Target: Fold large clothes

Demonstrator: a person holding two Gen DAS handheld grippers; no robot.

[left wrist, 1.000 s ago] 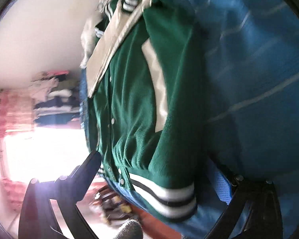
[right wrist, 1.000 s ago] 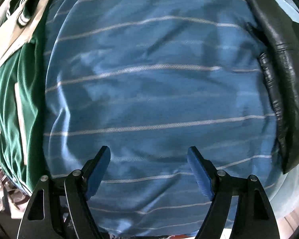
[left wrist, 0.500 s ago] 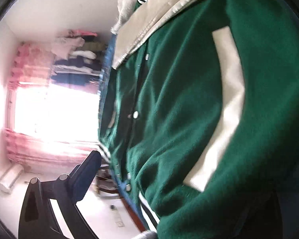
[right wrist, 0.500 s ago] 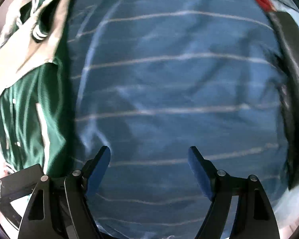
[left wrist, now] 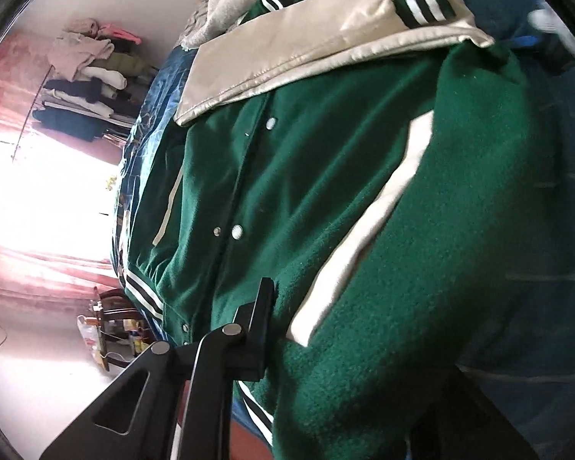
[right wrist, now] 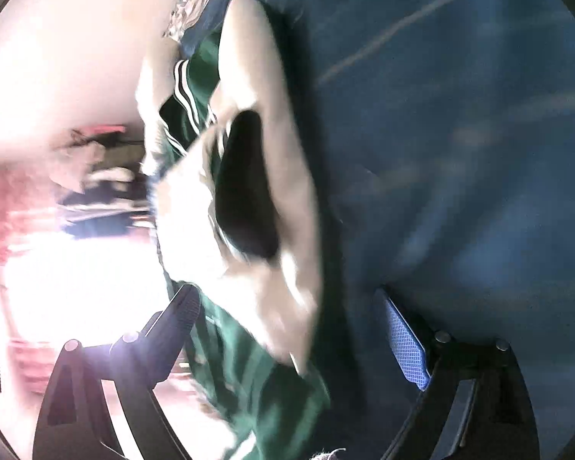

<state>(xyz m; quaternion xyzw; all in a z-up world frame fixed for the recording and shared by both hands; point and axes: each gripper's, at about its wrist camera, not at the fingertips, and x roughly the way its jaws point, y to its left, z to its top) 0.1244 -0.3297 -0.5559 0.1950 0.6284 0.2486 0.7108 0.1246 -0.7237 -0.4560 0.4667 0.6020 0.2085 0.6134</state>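
Observation:
A green varsity jacket (left wrist: 326, 161) with cream sleeves (left wrist: 306, 42) and striped cuffs lies spread on a blue striped bedsheet (left wrist: 559, 199). My left gripper (left wrist: 295, 306) is closing on a bunched fold of the jacket's green body near the hem. Its left finger (left wrist: 262, 326) presses against the cloth, and the other finger is hidden under the fabric. In the blurred right wrist view, my right gripper (right wrist: 295, 329) is opening wide over the jacket (right wrist: 249, 383). A cream sleeve (right wrist: 287, 268) lies between its fingers, and the pads do not press on it.
Past the bed's far edge are a rack of hanging clothes (left wrist: 84, 76), a bright window with pink curtains (left wrist: 38, 199) and a wooden stand with clutter (left wrist: 111, 326). A pale fleecy garment (left wrist: 226, 4) lies beyond the jacket's collar. Blue sheet (right wrist: 460, 153) fills the right.
The left jaws went from wide open to closed on the jacket's green cloth, and the view rolled. The right gripper swung left from the bare blue sheet to the jacket and spread wider.

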